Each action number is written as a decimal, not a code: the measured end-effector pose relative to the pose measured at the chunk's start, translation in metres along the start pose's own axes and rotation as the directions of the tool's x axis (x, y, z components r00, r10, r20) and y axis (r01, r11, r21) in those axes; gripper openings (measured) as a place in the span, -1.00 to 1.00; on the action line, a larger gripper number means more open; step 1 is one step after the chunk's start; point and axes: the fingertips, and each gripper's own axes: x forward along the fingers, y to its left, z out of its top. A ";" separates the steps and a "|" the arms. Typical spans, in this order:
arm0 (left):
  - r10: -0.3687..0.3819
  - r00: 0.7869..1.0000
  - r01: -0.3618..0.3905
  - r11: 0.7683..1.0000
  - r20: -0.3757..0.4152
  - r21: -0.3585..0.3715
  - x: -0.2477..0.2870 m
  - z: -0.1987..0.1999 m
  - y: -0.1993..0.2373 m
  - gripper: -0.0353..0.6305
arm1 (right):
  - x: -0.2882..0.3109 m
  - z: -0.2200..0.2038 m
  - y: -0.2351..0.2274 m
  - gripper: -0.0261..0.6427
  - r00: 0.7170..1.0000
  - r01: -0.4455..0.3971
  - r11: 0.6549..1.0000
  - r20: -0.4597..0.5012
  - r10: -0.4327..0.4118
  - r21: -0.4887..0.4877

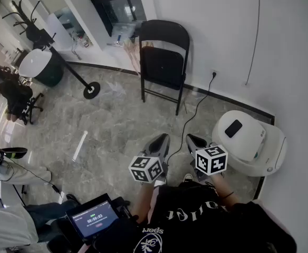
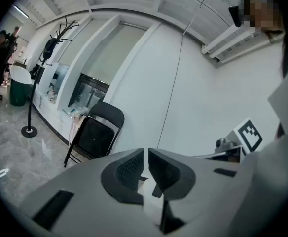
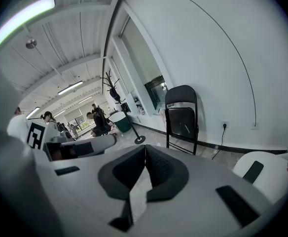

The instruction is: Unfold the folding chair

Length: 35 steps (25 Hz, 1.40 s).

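A black folding chair stands folded flat, leaning against the white wall at the far side of the floor. It also shows in the left gripper view and the right gripper view, well ahead of both grippers. My left gripper and right gripper are held side by side close to my body, both pointing toward the chair. Each is shut with nothing between its pads; the left pads show only a thin slit.
A white rounded appliance with a dark slab on top sits by the wall on the right. A black cable runs from the wall socket across the floor. A coat stand base, a white tube and a screen lie left.
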 end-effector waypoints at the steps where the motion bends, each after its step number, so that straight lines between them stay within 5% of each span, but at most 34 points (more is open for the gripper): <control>1: 0.002 1.000 -0.002 1.000 0.003 0.000 0.005 -0.001 -0.002 -0.79 | 0.000 0.001 -0.005 -0.88 1.000 -0.004 1.000 0.002 0.004 0.000; 18: 0.017 0.998 -0.016 1.000 -0.059 0.012 0.060 0.003 0.026 -0.79 | 0.044 0.009 -0.052 -0.88 0.999 -0.015 0.998 -0.030 0.017 0.066; 35: -0.097 0.990 0.102 0.994 -0.103 0.046 0.207 0.149 0.220 -0.79 | 0.267 0.166 -0.080 -0.88 0.996 0.085 0.992 -0.011 -0.085 0.096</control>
